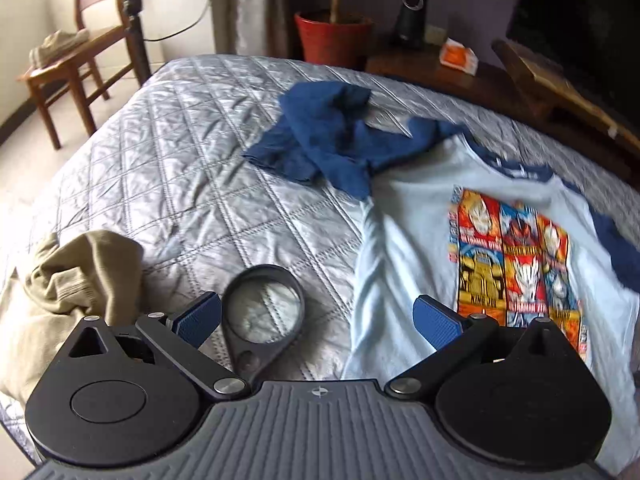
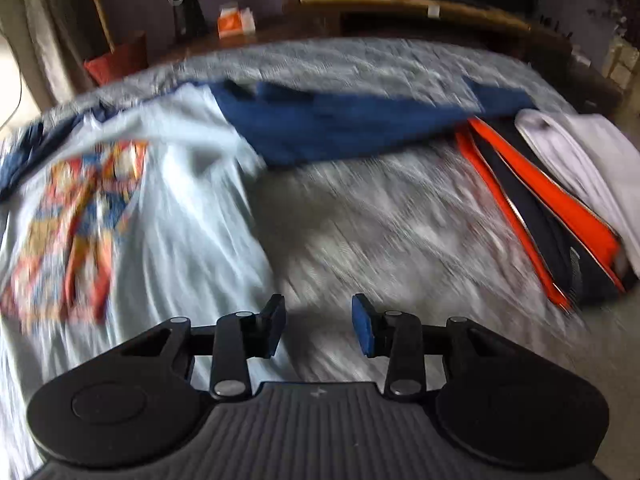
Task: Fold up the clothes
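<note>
- Your left tongs (image 1: pixel 316 318) hang open and empty over the shirt (image 1: pixel 420 240), spread flat on the bed (image 1: pixel 180 140) for folding.
- Your right tongs (image 2: pixel 319 326) are parted, holding nothing, low centre of frame.

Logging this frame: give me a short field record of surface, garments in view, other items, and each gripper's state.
surface: quilted grey bedspread
main garment: light blue shirt with comic print, lying flat, navy sleeves bunched
other clothes: tan garment at left; orange and navy garment and white garment at right
other item: magnifying glass on the bedspread
left gripper: open, empty
right gripper: open, empty; view blurred
</note>
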`<act>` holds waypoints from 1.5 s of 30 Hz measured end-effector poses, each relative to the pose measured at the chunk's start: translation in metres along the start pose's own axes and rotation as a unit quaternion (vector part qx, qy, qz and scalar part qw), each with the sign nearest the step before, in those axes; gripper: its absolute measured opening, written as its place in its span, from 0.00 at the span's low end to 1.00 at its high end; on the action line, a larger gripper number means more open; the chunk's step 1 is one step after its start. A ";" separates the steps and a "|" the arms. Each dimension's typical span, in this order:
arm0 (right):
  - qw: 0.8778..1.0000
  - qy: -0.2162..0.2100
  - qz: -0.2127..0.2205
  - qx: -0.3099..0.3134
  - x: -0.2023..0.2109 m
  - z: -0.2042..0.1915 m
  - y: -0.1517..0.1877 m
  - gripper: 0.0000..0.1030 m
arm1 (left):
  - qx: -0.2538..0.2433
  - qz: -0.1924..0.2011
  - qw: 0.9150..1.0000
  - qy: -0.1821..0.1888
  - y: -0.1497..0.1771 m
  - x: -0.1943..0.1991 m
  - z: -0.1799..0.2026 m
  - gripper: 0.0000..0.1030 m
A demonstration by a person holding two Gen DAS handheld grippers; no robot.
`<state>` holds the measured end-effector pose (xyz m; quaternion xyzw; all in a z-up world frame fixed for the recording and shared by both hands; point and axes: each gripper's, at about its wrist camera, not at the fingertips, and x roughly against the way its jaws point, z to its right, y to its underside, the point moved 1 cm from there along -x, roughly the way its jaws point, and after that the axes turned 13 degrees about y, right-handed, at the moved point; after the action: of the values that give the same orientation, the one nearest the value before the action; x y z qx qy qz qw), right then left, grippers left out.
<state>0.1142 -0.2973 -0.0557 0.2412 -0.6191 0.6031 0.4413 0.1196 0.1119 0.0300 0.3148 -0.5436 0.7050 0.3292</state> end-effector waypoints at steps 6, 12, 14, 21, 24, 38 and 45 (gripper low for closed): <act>0.995 -0.083 -0.047 -0.010 0.023 0.037 0.042 0.49 | -0.009 -0.005 1.000 0.003 0.002 -0.008 0.014 1.00; 0.990 -0.128 -0.059 0.032 0.041 0.035 0.061 0.09 | -0.025 -0.013 1.000 0.007 0.005 -0.016 0.034 1.00; 0.986 -0.153 -0.057 0.043 0.048 0.035 0.061 0.08 | -0.029 -0.014 0.999 0.009 0.006 -0.017 0.039 1.00; 0.990 -0.129 -0.046 0.040 0.073 0.052 0.065 0.27 | -0.035 -0.016 0.999 0.009 0.006 -0.022 0.043 1.00; 0.998 -0.029 -0.021 0.049 0.081 0.057 0.062 0.26 | -0.034 -0.015 0.999 0.007 0.006 -0.021 0.041 1.00; 0.945 -0.142 -0.020 0.294 0.109 -0.026 0.098 0.38 | -0.028 -0.010 1.000 0.011 0.004 -0.017 0.035 1.00; 0.950 -0.098 0.058 0.290 0.106 -0.048 0.093 0.24 | -0.033 -0.012 0.999 0.010 0.005 -0.018 0.037 1.00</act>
<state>-0.0034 -0.2122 -0.0229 0.3805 -0.4705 0.7548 0.2534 0.1298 0.0724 0.0206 0.3034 -0.5593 0.6856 0.3536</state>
